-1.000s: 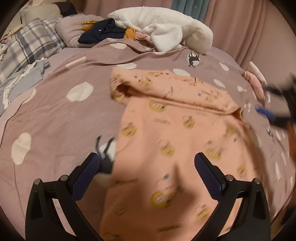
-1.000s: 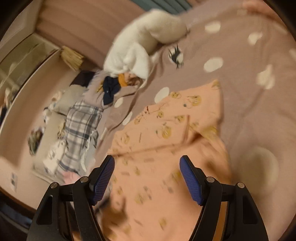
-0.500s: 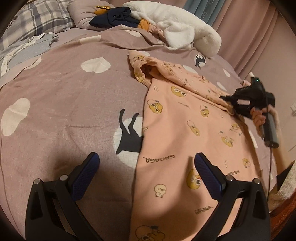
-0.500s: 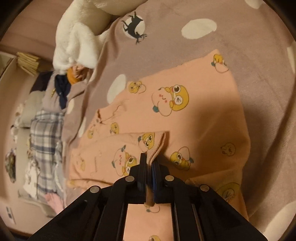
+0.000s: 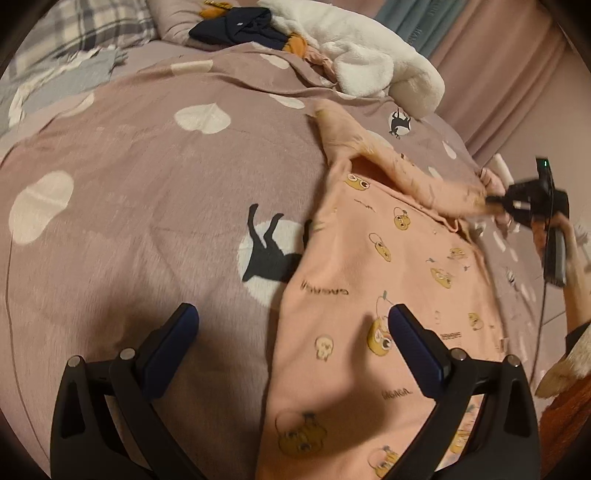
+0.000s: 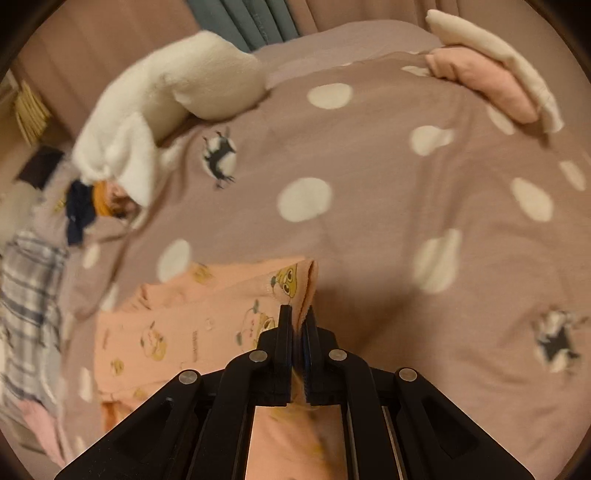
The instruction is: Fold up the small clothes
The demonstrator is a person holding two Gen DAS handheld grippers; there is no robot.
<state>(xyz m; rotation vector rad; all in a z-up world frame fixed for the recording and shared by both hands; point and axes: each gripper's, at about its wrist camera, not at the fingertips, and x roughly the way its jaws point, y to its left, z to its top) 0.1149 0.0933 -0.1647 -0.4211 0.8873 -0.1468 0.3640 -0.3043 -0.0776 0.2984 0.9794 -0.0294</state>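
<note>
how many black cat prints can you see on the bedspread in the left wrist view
2: one large cat print beside the peach garment's left edge, one small cat print below the white plush blanket; others may be hidden.

We've got open duvet (image 5: 140, 206) left of the shirt (image 5: 369, 295); white plush (image 5: 365, 55) and dark clothes (image 5: 236, 27) crowd the far edge; folded stack (image 6: 491, 77) blocks the right.

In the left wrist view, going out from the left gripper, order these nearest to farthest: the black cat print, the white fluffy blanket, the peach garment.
From the left gripper:
1. Peach garment, lying right between and under its open fingers, toward the right.
2. Black cat print on the bedspread, just ahead, middle of the view.
3. White fluffy blanket, at the far top, right of centre.
</note>
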